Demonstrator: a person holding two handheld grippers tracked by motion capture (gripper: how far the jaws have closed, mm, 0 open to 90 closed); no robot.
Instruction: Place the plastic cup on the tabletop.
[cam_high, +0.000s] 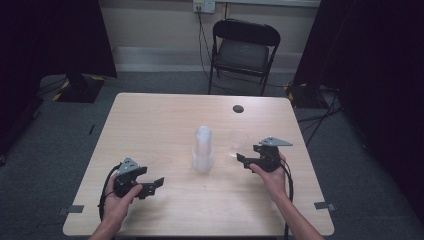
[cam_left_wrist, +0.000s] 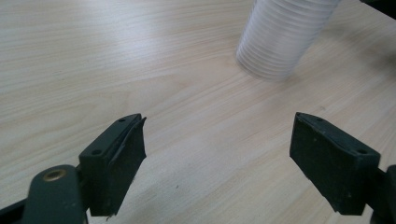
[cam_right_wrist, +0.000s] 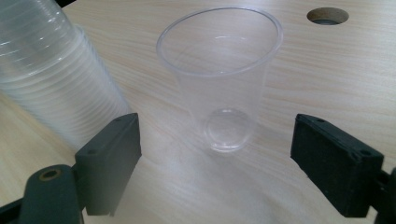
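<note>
One clear plastic cup (cam_right_wrist: 219, 79) is seen standing upright alone on the pale wooden table (cam_high: 150, 125), just beside the tall stack of clear plastic cups (cam_high: 203, 149). It is framed by the right gripper (cam_right_wrist: 217, 154), jaws apart, nothing grasped. The left gripper (cam_left_wrist: 217, 163) is held wide open, well short of the stack. Most cups, it seems, are left to separate.

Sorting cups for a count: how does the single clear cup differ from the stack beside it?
The single cup stands alone, mouth up, while the stack of cups is many cups nested, mouth down. The stack rises taller than the single cup. The single cup sits just ahead of the open right tool; the stack is off to one side. Both are clear plastic on the table.
</note>
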